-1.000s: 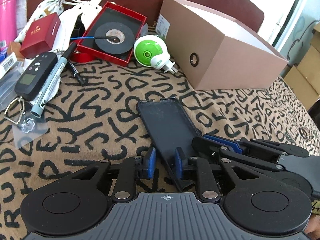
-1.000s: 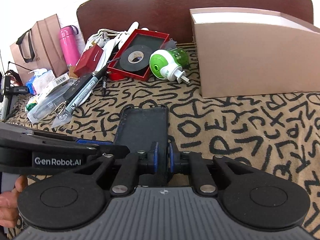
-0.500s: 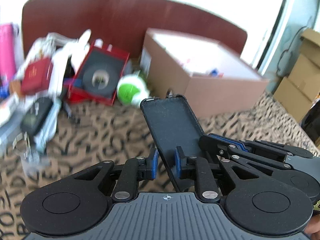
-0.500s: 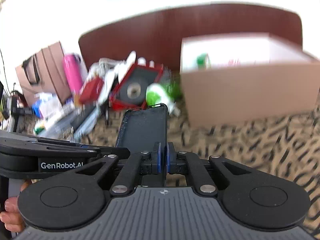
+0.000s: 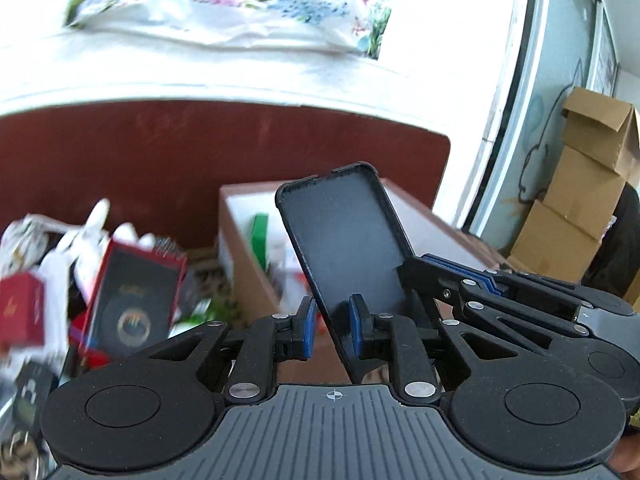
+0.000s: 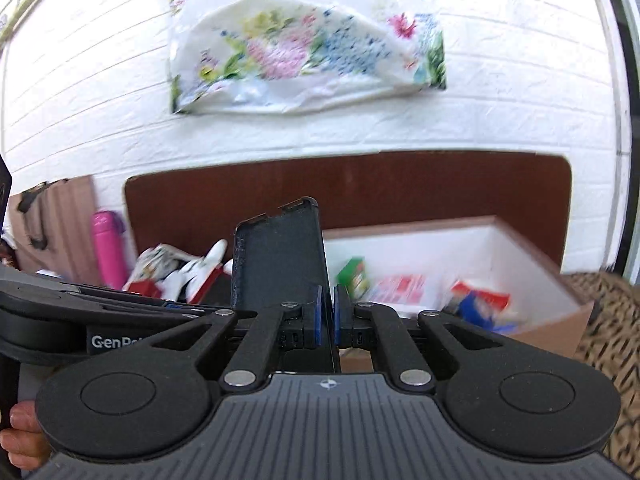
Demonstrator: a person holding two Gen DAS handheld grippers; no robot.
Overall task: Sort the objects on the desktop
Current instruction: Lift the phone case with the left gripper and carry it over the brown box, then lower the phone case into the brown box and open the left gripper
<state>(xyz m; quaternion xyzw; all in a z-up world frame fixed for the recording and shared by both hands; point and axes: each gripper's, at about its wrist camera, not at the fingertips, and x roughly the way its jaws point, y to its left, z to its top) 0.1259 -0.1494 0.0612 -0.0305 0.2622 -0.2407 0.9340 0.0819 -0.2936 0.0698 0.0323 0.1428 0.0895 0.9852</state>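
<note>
Two hand-held grippers, left [image 5: 332,330] and right [image 6: 327,316]; one black phone case [image 5: 346,248]; one open cardboard box [image 6: 552,320]; one pink bottle [image 6: 107,254]; one floral cloth [image 6: 308,44], upper centre.

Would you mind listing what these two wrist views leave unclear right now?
- Box contents: motion-blurred in the right wrist view, labels unreadable; partly behind the phone case in the left.
- Case's lower end: hidden by the left gripper and right gripper.
- Clutter beside the red tray: smeared, cut by the left edge.
</note>
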